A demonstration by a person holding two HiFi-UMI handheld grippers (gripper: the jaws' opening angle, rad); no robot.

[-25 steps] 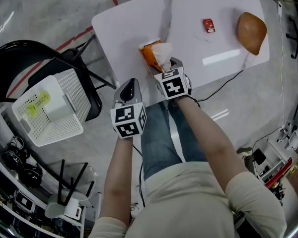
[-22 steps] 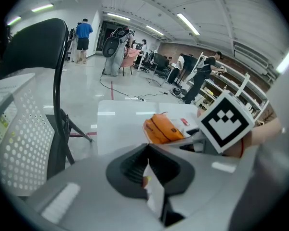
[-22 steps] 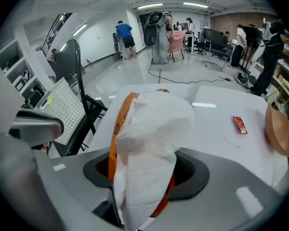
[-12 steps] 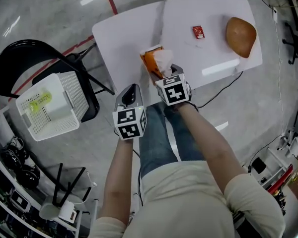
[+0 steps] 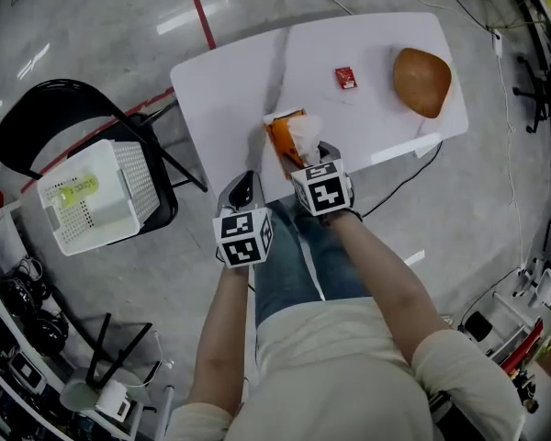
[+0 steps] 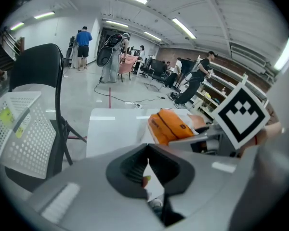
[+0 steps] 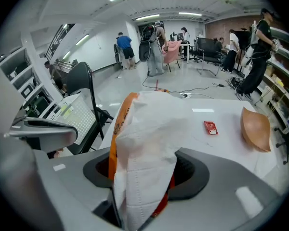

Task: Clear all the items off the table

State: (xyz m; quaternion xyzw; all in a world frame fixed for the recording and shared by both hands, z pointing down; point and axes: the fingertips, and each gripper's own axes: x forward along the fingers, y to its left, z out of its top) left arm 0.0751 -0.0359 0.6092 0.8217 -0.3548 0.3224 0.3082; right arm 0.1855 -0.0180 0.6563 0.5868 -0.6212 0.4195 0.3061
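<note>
- We face a white table [image 5: 220, 81].
- Our left gripper [image 5: 243, 180] hangs before its near edge, jaws together, empty.
- Our right gripper [image 5: 305, 154] clamps the orange tissue pack [image 5: 283, 134] over that edge; its long axis runs away along the jaws.

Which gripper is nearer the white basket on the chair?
Left. The left gripper hangs off the table, toward the basket; the right gripper, gripping the tissue pack, is farther away.

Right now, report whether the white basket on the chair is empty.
Not empty: the head view shows a yellow-green item lying inside the white basket.
</note>
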